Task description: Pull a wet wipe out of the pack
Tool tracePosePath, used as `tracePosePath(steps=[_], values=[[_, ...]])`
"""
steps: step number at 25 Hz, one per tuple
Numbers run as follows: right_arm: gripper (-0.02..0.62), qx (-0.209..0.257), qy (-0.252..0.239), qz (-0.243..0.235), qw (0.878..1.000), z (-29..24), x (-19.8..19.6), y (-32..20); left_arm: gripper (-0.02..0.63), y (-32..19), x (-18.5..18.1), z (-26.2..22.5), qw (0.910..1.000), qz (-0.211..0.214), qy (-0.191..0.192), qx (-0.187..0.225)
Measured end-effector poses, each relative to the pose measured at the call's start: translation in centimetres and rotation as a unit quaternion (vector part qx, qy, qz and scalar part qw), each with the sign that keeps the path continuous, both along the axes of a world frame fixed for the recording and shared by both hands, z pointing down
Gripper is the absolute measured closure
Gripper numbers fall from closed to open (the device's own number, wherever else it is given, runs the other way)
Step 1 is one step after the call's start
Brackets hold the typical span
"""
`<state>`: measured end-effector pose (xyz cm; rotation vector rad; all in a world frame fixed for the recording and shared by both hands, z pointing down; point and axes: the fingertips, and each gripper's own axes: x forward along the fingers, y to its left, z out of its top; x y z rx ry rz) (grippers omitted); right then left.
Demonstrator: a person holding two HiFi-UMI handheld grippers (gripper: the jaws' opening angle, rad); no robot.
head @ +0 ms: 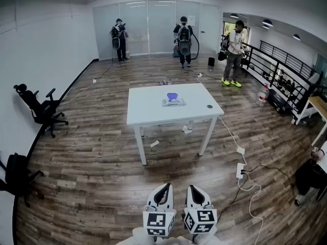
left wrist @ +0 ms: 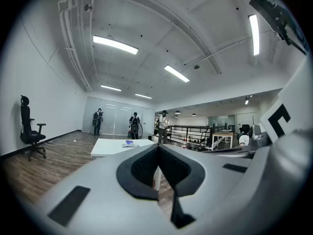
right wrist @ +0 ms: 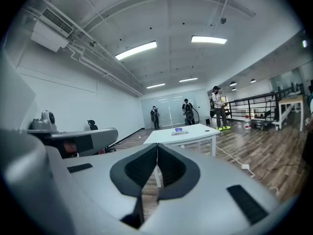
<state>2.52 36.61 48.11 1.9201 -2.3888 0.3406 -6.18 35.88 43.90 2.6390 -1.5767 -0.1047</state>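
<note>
The wet wipe pack (head: 173, 100), flat with a blue and purple top, lies near the middle of the white table (head: 148, 111) across the room. It shows small and far in the left gripper view (left wrist: 129, 143) and the right gripper view (right wrist: 179, 130). My left gripper (head: 162, 192) and right gripper (head: 194, 193) are side by side at the bottom of the head view, well short of the table. Both are shut with nothing between the jaws, the tips meeting in each gripper view (left wrist: 157, 147) (right wrist: 157, 145).
A small dark round object (head: 209, 106) sits on the table's right side. Paper scraps (head: 154, 143) lie under the table. A power strip and cables (head: 240, 170) run along the floor at right. Office chairs (head: 43, 108) stand at left. Three people (head: 184, 41) stand at the far end.
</note>
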Motion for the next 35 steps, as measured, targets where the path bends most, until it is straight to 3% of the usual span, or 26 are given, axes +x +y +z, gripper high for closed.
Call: tracePosePath(steps=[17, 35], values=[[0.586, 0.000, -0.012, -0.013, 1.000, 0.1, 3.7, -0.3, 0.606, -0.4, 3.7, -0.4, 0.9999, -0.009, -0.009, 0.008], [0.586, -0.007, -0.005, -0.012, 1.000, 0.8, 5.4, -2.6, 0.606, -3.4, 4.1, 0.5, 0.9997, -0.020, -0.008, -0.007]])
